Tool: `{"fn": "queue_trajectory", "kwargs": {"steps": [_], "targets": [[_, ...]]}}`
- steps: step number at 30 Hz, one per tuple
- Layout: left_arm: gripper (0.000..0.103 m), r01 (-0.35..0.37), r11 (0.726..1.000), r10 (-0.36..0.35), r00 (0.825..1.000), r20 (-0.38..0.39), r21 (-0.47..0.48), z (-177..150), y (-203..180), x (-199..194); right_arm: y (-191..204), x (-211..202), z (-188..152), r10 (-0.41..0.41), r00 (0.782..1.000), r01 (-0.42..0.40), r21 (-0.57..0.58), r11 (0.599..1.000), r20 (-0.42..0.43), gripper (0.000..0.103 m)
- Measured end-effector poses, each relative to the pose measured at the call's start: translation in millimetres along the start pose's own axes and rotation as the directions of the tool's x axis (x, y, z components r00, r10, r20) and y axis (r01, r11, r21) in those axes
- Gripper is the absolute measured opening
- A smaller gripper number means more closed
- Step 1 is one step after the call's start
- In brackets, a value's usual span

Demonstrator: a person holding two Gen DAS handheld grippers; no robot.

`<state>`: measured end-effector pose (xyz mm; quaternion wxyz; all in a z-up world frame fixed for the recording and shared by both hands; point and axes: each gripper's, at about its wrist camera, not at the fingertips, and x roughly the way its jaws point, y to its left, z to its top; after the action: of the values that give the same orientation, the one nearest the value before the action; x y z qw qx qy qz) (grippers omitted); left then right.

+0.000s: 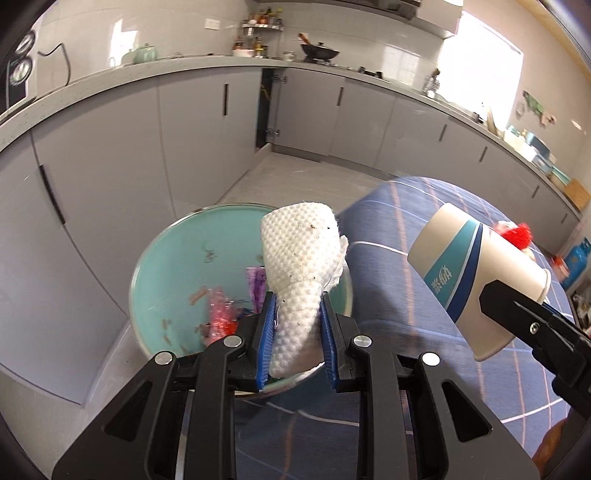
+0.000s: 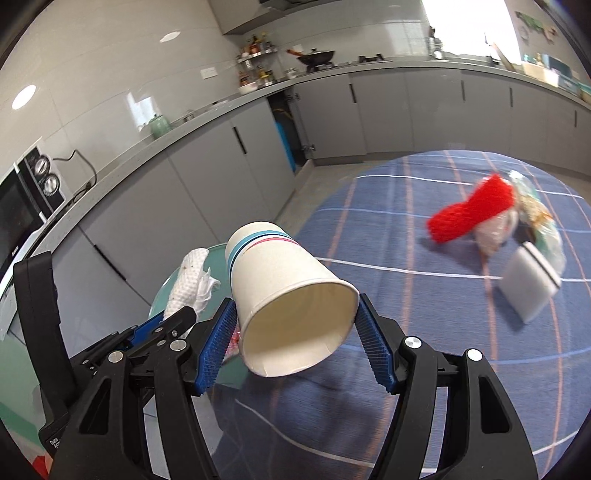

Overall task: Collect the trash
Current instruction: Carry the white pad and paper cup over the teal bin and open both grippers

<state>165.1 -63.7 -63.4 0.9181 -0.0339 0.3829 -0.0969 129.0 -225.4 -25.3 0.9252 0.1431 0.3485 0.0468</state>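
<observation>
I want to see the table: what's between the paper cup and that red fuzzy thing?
Only bare blue checked tablecloth between paper cup and red thing, in the right wrist view.

Left claw (image 1: 297, 332) narrowly clamped, right claw (image 2: 295, 341) wide and gripping, apparently level, side by side.

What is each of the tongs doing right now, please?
Left tongs: closed on the crumpled paper towel.
Right tongs: closed on the paper cup, held on its side.

A home kitchen: grey cabinets (image 1: 207, 122), wok (image 2: 316, 57) on stove, spice rack (image 1: 260, 22), microwave (image 2: 22, 199)
</observation>
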Motion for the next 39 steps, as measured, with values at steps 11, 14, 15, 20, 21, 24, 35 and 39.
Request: {"fn": "queue_trajectory", "kwargs": {"steps": [11,14,15,20,21,24,35,39], "targets": [[0.023,-0.052,0.996,0.05,0.999,-0.021,-0.067,5,42,12,40,33,4,0.006,1.0,-0.007,-0.049,0.999,-0.023,0.066],[0.023,-0.061,0.995,0.058,0.998,-0.037,-0.083,4,51,18,44,41,5,0.005,0.999,-0.007,-0.046,0.999,-0.038,0.066],[0.023,-0.062,0.994,0.059,0.997,-0.041,-0.086,3,52,19,45,45,4,0.006,0.999,-0.008,-0.043,0.999,-0.044,0.066],[0.023,-0.071,0.993,0.066,0.996,-0.055,-0.099,2,59,26,51,60,3,-0.002,0.998,-0.001,-0.036,0.999,-0.065,0.066],[0.023,-0.072,0.992,0.066,0.996,-0.057,-0.1,2,60,28,51,63,3,-0.001,0.998,-0.001,-0.034,0.999,-0.068,0.066],[0.023,-0.068,0.992,0.061,0.996,-0.066,-0.107,2,64,33,54,70,3,0.004,0.997,-0.006,-0.034,0.999,-0.077,0.067],[0.023,-0.08,0.99,0.07,0.994,-0.083,-0.12,3,74,44,59,102,6,0.017,0.994,-0.02,-0.023,1.0,-0.112,0.07],[0.023,-0.086,0.989,0.075,0.993,-0.09,-0.123,3,75,46,61,113,5,0.04,0.991,-0.044,-0.029,0.999,-0.129,0.072]]}}
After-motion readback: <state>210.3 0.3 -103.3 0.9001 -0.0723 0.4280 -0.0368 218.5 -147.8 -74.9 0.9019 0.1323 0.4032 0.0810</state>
